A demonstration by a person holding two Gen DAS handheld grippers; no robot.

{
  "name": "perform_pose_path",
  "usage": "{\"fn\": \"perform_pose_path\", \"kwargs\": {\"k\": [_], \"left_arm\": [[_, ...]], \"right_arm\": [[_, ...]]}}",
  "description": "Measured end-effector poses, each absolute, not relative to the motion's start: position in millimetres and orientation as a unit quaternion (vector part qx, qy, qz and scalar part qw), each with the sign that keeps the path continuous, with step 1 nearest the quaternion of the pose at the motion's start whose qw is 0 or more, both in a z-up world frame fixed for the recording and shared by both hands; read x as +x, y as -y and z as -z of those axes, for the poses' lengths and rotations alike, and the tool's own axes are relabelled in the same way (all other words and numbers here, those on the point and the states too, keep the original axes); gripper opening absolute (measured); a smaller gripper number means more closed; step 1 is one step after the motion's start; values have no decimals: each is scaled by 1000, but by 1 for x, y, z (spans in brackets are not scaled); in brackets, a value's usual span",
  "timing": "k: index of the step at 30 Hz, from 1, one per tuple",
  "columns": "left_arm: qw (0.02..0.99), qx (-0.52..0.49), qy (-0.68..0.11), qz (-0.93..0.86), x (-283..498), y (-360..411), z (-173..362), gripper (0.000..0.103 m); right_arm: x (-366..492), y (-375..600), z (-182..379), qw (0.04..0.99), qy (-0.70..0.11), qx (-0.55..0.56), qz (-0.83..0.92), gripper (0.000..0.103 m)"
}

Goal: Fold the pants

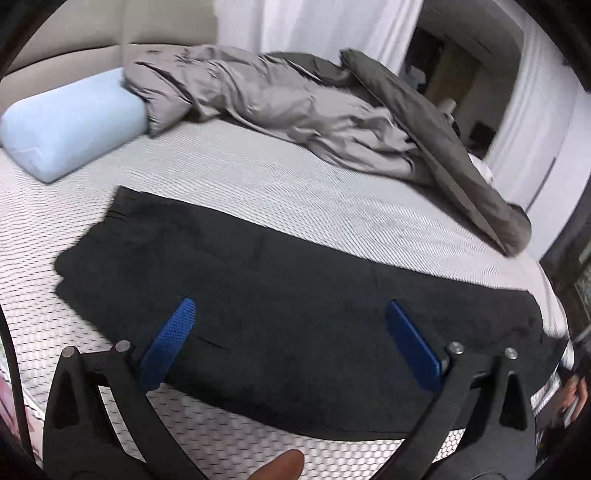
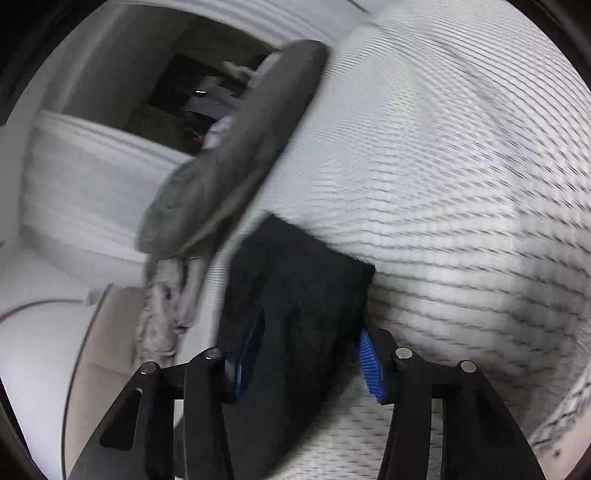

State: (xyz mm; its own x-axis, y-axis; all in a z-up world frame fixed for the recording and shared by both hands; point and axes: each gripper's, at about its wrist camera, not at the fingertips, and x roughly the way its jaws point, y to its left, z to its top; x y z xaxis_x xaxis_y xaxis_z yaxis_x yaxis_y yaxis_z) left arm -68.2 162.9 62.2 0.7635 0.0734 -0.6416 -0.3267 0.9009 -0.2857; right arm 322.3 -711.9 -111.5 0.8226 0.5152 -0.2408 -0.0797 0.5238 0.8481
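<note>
The black pants (image 1: 280, 295) lie flat in a long band across the white patterned mattress (image 1: 258, 184) in the left wrist view. My left gripper (image 1: 291, 332) is open, its blue fingers (image 1: 170, 343) spread wide just above the pants' near edge. In the right wrist view, which is blurred, an end of the pants (image 2: 295, 295) lies between the blue pads of my right gripper (image 2: 310, 354). The jaws stand partly apart with the cloth between them; I cannot tell whether they pinch it.
A light blue pillow (image 1: 70, 122) lies at the far left of the bed. A rumpled grey duvet (image 1: 314, 110) runs along the far side and hangs over the right edge, also in the right wrist view (image 2: 236, 155). White curtains (image 1: 317, 26) hang behind.
</note>
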Motion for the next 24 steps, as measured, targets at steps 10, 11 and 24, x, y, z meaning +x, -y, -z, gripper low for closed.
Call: {"fn": "perform_pose_path", "kwargs": {"k": [10, 11, 24], "left_arm": [[917, -159, -359, -63, -22, -95, -44, 102], [917, -155, -362, -59, -22, -90, -42, 102], [915, -136, -379, -28, 11, -43, -33, 102]], "right_arm": [[319, 708, 115, 880, -292, 372, -38, 73], [323, 712, 124, 868, -309, 387, -42, 71], [349, 654, 141, 818, -322, 410, -245, 66]]}}
